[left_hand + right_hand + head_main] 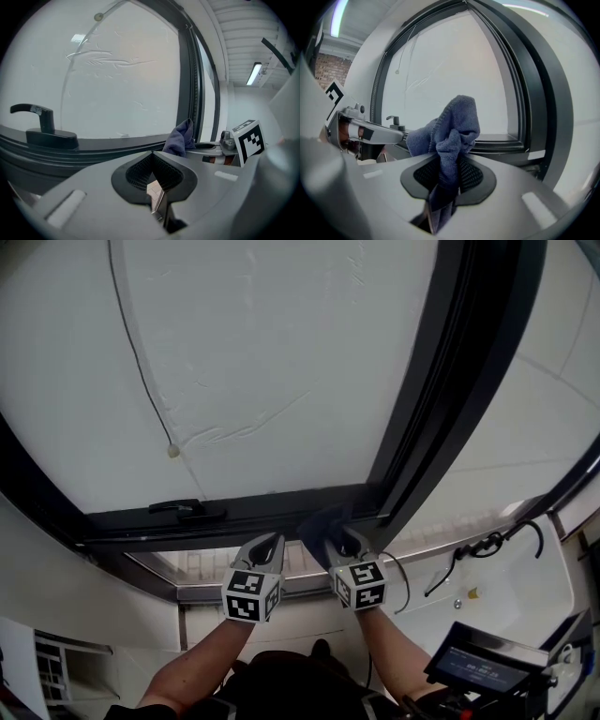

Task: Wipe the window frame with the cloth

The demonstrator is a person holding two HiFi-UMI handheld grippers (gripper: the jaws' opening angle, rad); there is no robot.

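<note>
"Blue-grey towelling, is it? Where is the cloth (451, 133) sitting?"

"It is bunching up out of the right gripper (443, 187), whose jaws are pinching its lower fold. The loose end is lying by the dark window frame (281, 507), near the bottom corner."

"And the left gripper (154, 180)?"

"It is hovering just beside the other, its jaws pressed together on nothing, with the window handle (44, 133) off to its left."

"How is that cloth going to behave, do you reckon?"

"Soft and light, I'd judge. It is flopping over itself, so it will likely drag and fold rather than push. Pinching deep in the bunch, as now, looks the sound hold."

"Anything you are missing?"

"Whether the cloth is actually pressing on the frame or only brushing it. From above, the grippers are covering that spot. The frame's upper part is running out of sight too."
</note>
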